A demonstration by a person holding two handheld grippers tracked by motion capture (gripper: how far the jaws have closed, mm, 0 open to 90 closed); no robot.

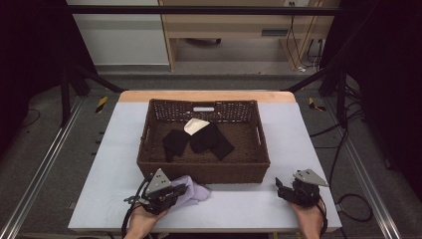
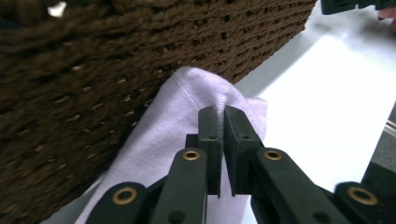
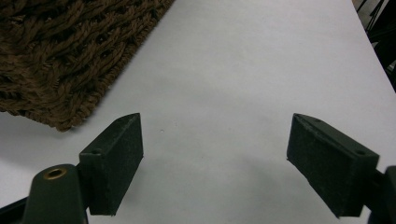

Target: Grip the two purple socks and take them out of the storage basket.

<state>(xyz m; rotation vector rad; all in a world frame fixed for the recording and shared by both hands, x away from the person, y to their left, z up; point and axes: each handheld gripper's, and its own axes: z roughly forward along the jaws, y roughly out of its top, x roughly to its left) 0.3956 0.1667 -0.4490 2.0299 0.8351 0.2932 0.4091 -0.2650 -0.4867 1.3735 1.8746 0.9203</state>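
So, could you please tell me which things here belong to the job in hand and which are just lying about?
In the job:
- lilac cloth, pinched by the left hand-held gripper
- wicker basket

Lying about:
- black cloths in the basket
- white cloth

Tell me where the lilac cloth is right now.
In the high view the lilac cloth lies on the table at front left, against the brown wicker basket; the left gripper is shut on a fold of it.
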